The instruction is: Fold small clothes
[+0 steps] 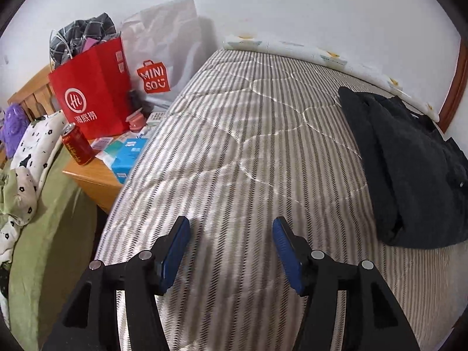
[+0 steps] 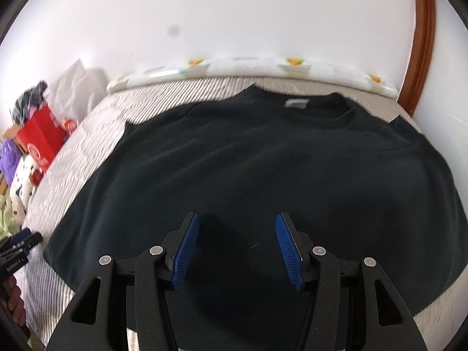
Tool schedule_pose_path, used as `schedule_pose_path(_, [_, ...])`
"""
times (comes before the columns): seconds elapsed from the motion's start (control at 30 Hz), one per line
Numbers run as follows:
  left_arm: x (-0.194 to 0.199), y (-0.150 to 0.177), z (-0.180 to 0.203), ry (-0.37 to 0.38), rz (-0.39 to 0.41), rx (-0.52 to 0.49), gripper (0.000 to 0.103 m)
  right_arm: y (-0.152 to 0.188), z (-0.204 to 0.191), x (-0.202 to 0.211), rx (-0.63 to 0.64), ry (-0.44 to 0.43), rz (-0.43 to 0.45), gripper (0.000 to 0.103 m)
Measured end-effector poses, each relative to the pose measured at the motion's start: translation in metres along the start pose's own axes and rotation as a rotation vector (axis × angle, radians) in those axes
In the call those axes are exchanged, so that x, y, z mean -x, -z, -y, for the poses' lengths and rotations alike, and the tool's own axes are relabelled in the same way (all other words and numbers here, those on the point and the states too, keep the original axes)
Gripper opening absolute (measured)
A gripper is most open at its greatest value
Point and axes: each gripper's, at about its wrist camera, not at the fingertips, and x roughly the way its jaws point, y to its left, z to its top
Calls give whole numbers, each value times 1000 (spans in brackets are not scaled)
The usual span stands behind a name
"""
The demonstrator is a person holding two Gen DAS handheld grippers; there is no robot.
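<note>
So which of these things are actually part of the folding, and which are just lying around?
Part of the job: black shirt, striped bed, left gripper, right gripper.

Lying about: red bag, can, white bag, purple toy.

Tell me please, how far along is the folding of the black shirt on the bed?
Done: the black shirt lies on the striped bed, its collar toward the wall. In hand: nothing; the left hand-held gripper and right hand-held gripper are both open and empty. Left: whether any fold is made I cannot tell, so the folding may all remain.
</note>
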Motion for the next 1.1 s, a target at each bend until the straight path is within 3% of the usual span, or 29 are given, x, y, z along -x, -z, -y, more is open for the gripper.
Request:
schedule_pose_path(0.17, [-2,2,-4,-11,29,3,60,18,-16,2,35,61,23,54])
schedule_pose_path(0.43, [-3,4,-5,-5,28,4,62,29,-11,-3,-11,61,34,62])
schedule_pose_path(0.63, [-2,7,-4,-2,34,3,65,35,-18,-7,20,114,64,66])
schedule_pose_path(1.1, [-7,2,-2,10,7,-5,79,35,-10,-11,-6,95,55,71])
